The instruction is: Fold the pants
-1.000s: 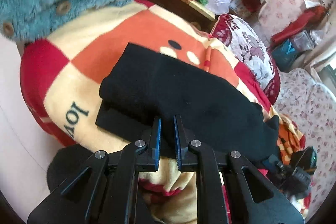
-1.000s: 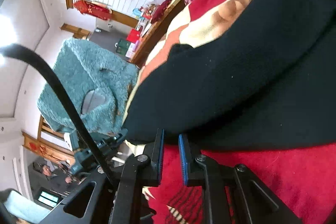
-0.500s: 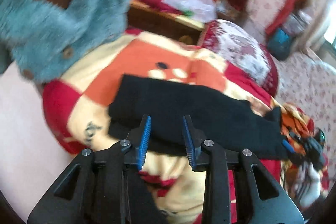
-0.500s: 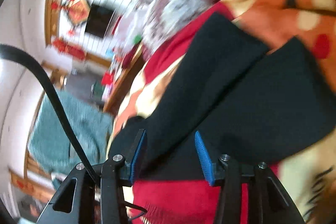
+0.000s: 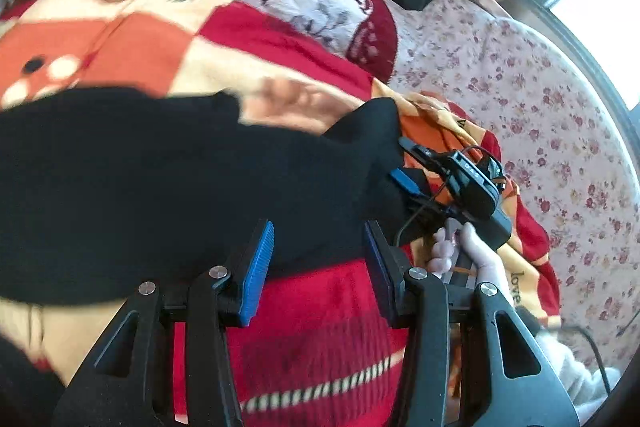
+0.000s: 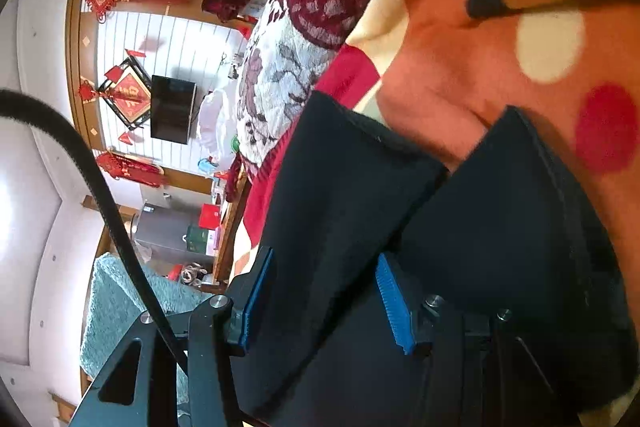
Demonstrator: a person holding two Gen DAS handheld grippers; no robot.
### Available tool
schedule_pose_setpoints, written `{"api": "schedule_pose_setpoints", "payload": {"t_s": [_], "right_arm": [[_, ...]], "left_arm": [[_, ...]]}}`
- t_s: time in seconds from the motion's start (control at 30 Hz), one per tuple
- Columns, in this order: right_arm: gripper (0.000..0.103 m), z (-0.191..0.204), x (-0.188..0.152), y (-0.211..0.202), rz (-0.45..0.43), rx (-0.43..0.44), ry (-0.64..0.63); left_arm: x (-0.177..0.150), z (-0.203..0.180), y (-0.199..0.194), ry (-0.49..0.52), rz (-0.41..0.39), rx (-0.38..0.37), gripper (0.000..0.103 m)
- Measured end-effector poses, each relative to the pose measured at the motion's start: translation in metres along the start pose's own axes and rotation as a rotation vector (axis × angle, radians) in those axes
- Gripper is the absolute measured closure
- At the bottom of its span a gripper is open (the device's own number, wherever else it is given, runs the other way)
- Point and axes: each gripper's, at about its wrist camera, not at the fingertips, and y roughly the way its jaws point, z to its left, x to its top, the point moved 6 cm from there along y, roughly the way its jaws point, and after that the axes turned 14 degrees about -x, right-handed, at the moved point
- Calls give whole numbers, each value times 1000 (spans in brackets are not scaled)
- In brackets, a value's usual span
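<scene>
Lying on the bright blanket [image 5: 304, 43], the black pants [image 5: 152, 183] are folded flat. The left gripper [image 5: 320, 259] is wide open and holds nothing; the pants' near edge sits just ahead of its tips. The right gripper [image 6: 324, 299] is wide open too, holding nothing, right over the pants' [image 6: 348, 195] folded edges.

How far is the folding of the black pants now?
Done: the black fabric pants lie doubled in layers on the red and orange checked blanket. In hand: nothing; the left gripper and right gripper are both open. Left: perhaps one more fold; the ends look uneven in the right view.
</scene>
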Motion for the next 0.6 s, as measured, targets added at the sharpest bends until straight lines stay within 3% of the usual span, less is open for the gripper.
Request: {"api": "schedule_pose_setpoints", "payload": {"t_s": [0.03, 0.1, 0.17, 0.2, 0.37, 0.6], "right_arm": [[54, 2, 4, 2, -2, 16, -2], [66, 0, 10, 5, -13, 22, -2], [89, -6, 13, 9, -15, 14, 12], [92, -7, 13, 9, -21, 20, 14], [96, 0, 9, -7, -39, 51, -5], [96, 26, 14, -50, -89, 117, -25]], "left_arm": [[7, -4, 5, 12, -4, -3, 57], [17, -8, 21, 20, 17, -27, 47], [21, -7, 36, 1, 39, -37, 46], [21, -7, 45, 0, 53, -35, 46], [11, -10, 55, 143, 31, 99, 46], [-2, -19, 63, 356, 58, 140, 46]]}}
